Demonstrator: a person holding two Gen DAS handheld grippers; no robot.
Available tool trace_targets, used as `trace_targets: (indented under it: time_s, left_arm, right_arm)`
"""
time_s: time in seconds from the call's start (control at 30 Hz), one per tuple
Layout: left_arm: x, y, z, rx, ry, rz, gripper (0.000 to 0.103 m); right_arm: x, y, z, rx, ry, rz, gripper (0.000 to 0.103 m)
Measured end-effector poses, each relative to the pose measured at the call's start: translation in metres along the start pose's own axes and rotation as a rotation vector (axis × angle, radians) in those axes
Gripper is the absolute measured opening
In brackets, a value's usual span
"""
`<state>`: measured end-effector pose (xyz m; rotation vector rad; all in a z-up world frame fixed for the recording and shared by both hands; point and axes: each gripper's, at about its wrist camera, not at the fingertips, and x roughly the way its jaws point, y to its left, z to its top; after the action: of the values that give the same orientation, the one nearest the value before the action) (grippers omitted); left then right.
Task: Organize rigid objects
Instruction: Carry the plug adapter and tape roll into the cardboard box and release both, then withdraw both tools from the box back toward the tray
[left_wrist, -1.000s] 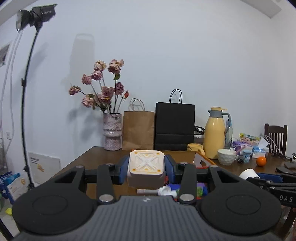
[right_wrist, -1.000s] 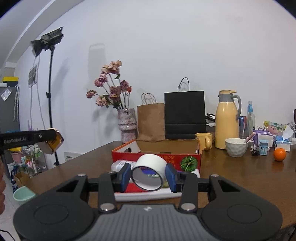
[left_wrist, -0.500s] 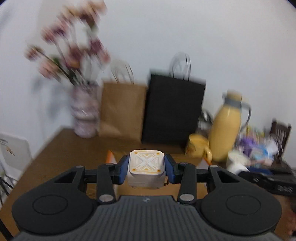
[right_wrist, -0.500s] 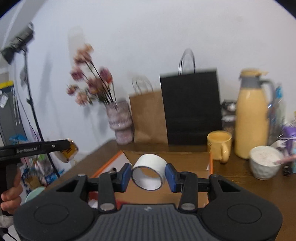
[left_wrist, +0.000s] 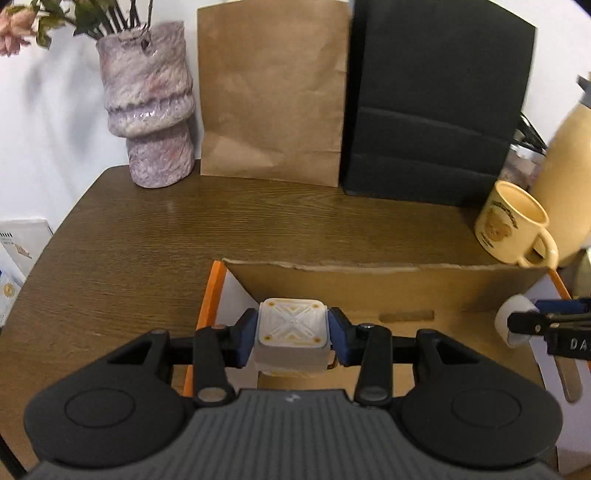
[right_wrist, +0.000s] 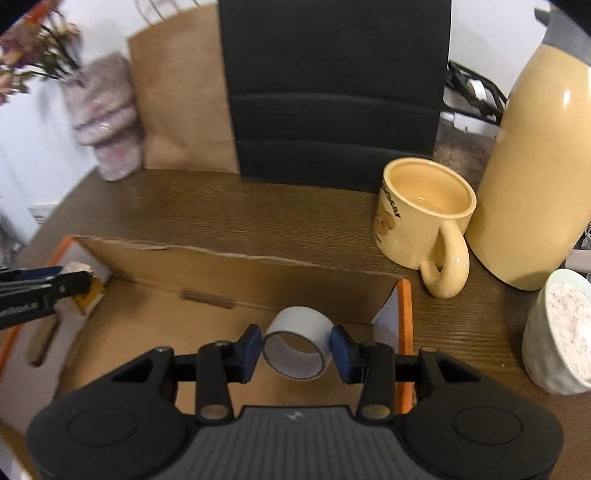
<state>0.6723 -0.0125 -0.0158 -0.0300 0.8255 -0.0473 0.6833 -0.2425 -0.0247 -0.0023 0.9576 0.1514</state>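
Left wrist view: left gripper (left_wrist: 291, 338) clamped on a small square white plastic box with a raised X pattern and orange corner dots (left_wrist: 291, 334), held over the near-left corner of an open cardboard box with orange edges (left_wrist: 369, 291). Whether the white box touches the floor of the cardboard box is not clear. Brown wooden table (left_wrist: 147, 236) beyond; mottled pink ceramic vase (left_wrist: 147, 107), brown paper bag (left_wrist: 273, 88) and black paper bag (left_wrist: 436, 99) stand along the far wall; cream mug (left_wrist: 511, 221) far right. Right wrist view: right gripper (right_wrist: 297, 349) gripping a white roll of tape (right_wrist: 297, 343), held with its hole facing the camera, above the box's right end near the orange edge. Left tool enters at the left edge. Step in hand, by my reading: depositing both items in the cardboard box. Next move calls for lowering each to the box floor, then opening the jaws without the roll tipping or rolling off.
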Motion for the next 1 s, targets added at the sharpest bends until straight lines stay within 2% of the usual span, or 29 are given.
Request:
trace_targets:
  time_s: [0.07, 0.13, 0.23, 0.27, 0.33, 0.43, 0.5, 0.67, 0.73, 0.8, 1.0]
  left_arm:
    - [0.007, 0.004, 0.001, 0.002, -0.007, -0.019, 0.046]
    - [0.007, 0.004, 0.001, -0.005, -0.041, 0.018, 0.060]
    - [-0.003, 0.005, 0.001, -0.004, -0.054, 0.015, 0.062]
    - [-0.009, 0.006, 0.001, 0.001, -0.062, 0.015, 0.064]
    - [-0.023, 0.008, 0.002, 0.014, -0.076, 0.017, 0.080]
    - [-0.049, 0.009, 0.003, 0.058, -0.078, 0.011, 0.091]
    - [-0.068, 0.011, 0.000, 0.063, -0.076, 0.018, 0.097]
    - [-0.124, 0.020, -0.013, 0.056, -0.135, 0.031, 0.101]
    - [-0.147, 0.021, -0.020, 0.062, -0.165, 0.044, 0.102]
    - [-0.168, 0.020, -0.027, 0.068, -0.198, 0.047, 0.103]
    - [-0.217, 0.012, -0.051, 0.081, -0.262, 0.063, 0.103]
  right_arm:
    - [0.011, 0.000, 0.001, -0.013, 0.005, -0.018, 0.042]
    - [0.019, 0.002, 0.000, -0.032, -0.002, -0.047, 0.052]
    - [0.015, 0.007, -0.001, -0.052, -0.005, -0.066, 0.063]
    - [0.009, 0.008, -0.002, -0.057, -0.012, -0.061, 0.067]
    - [-0.005, 0.009, -0.002, -0.065, -0.031, -0.055, 0.068]
    - [-0.038, 0.007, -0.003, -0.066, -0.063, -0.059, 0.071]
    - [-0.061, 0.004, -0.008, -0.050, -0.084, -0.051, 0.077]
    - [-0.112, 0.000, -0.028, -0.039, -0.120, -0.025, 0.078]
    - [-0.133, -0.001, -0.039, -0.037, -0.143, -0.017, 0.081]
    - [-0.155, 0.000, -0.050, -0.034, -0.172, -0.008, 0.087]
    - [-0.197, 0.006, -0.081, -0.039, -0.228, 0.003, 0.088]
